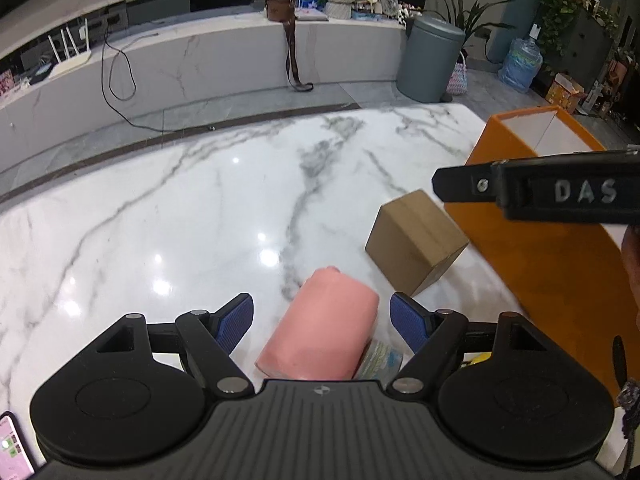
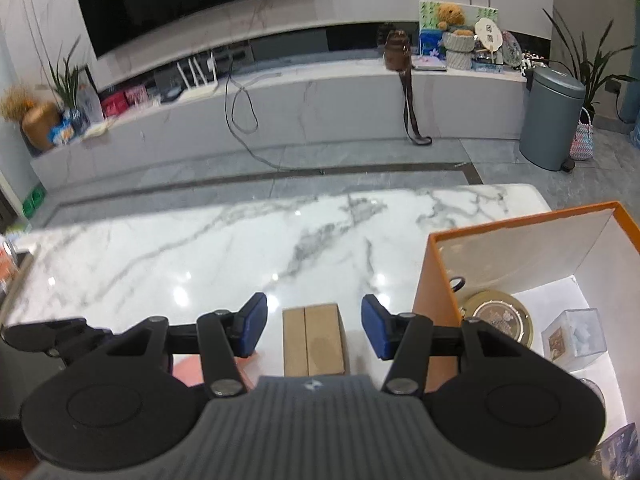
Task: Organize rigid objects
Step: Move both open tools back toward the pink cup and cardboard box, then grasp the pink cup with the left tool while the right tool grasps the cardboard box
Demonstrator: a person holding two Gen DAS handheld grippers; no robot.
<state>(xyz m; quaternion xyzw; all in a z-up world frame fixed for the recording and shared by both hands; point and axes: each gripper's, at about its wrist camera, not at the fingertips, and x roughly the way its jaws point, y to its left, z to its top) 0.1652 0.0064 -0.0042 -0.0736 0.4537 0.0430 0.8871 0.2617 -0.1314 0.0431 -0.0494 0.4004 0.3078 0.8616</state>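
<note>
Left gripper (image 1: 322, 318) spread wide over a pink cylinder (image 1: 320, 328) lying on the marble table (image 1: 180, 208), pads either side, not touching. Right gripper (image 2: 314, 326) also wide, pads flanking a small cardboard box (image 2: 314, 340) on the table, gap both sides. Orange bin (image 2: 434, 300) just right of the box holds a round gold tin (image 2: 500, 318) and a clear cube (image 2: 576, 338).

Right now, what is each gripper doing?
Left gripper: open, holding nothing, pink cylinder between its fingers.
Right gripper: open, holding nothing, above the cardboard box.
</note>
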